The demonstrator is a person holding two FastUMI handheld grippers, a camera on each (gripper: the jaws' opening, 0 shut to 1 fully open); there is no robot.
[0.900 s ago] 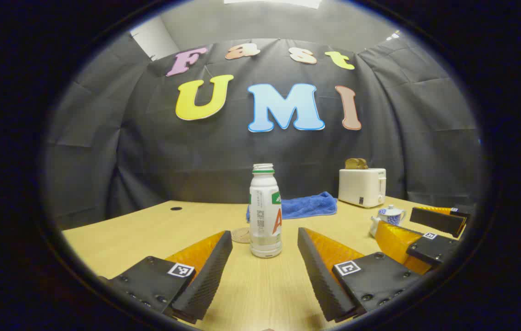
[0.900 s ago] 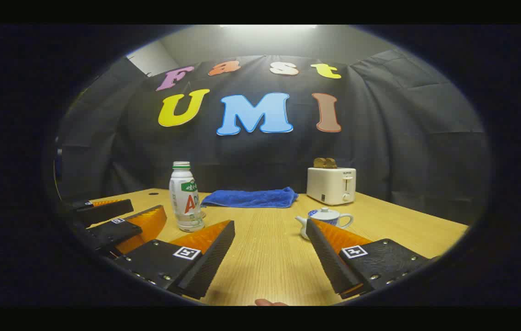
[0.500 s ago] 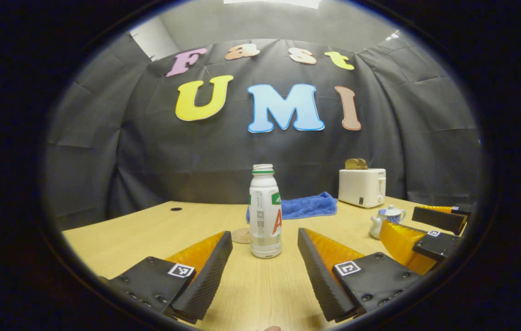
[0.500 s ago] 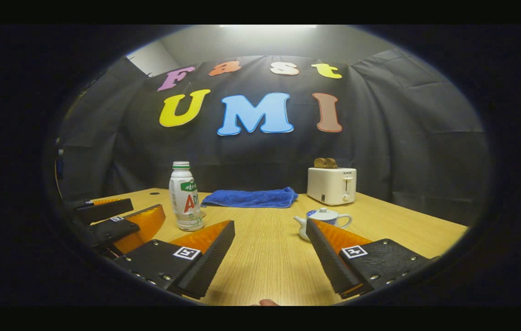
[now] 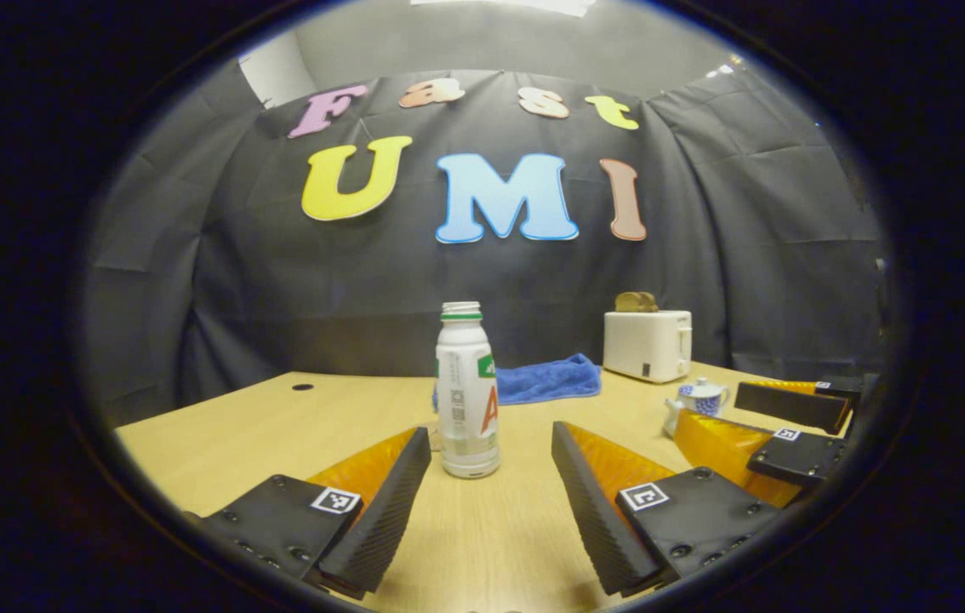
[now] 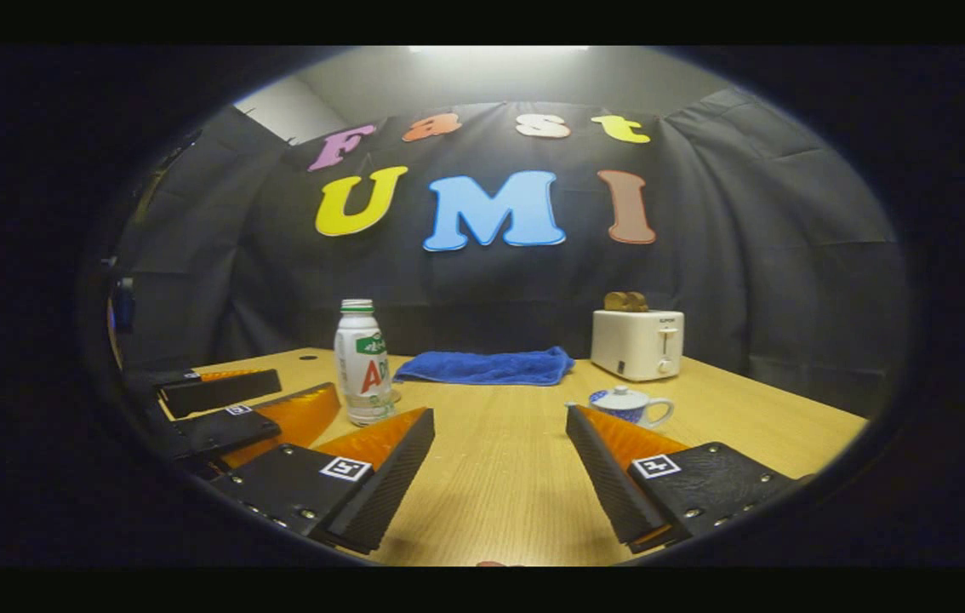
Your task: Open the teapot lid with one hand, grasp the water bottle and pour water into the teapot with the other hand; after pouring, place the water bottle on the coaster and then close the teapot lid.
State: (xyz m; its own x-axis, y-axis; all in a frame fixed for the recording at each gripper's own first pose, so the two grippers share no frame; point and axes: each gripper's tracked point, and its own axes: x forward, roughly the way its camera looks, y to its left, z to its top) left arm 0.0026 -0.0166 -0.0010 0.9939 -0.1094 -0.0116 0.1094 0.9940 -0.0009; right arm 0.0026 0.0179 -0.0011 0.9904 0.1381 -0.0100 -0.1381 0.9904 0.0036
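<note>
Just ahead of the spread left tongs (image 5: 491, 451) — untouched — stands the water bottle (image 5: 466, 392).

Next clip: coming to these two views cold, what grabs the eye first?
The white bottle stands upright on the table, capless, just ahead of the open left tongs. In the right gripper view, the small teapot, lid on, sits just beyond the open right tongs. At the back, a white toaster holding bread stands beside a blue towel.
</note>
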